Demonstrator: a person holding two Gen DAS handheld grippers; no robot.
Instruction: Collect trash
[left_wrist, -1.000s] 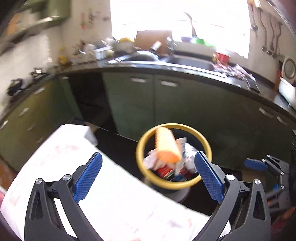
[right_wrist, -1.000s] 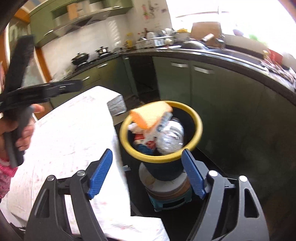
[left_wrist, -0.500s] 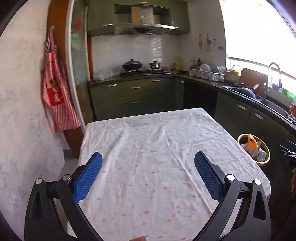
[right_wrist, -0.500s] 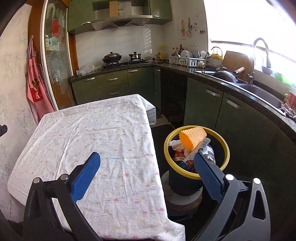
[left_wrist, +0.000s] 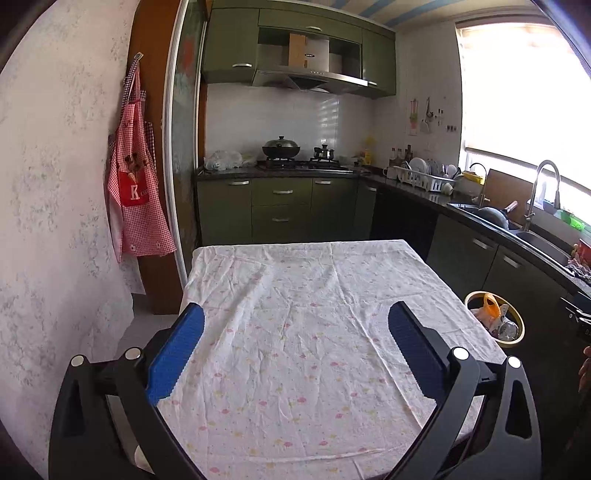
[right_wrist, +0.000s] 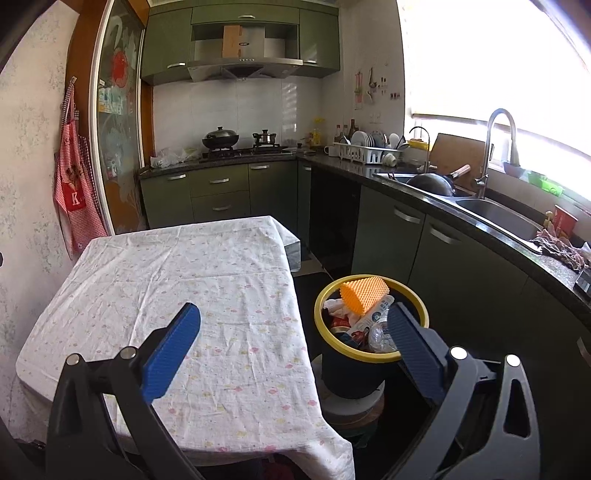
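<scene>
Both the left gripper (left_wrist: 295, 343) and right gripper (right_wrist: 293, 341) gape wide, empty; bin (right_wrist: 371, 356) partly hidden.

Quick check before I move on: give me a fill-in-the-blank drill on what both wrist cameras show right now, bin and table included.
1. The trash bin has a rim coloured ____.
2. The topmost item in the bin is a ribbed foam sleeve coloured ____.
3. The left hand-held gripper and the right hand-held gripper both have jaws that are ____ and hold nothing.
4. The tablecloth has ____ trash lying on it.

Missing words: yellow; orange; open; no
</scene>
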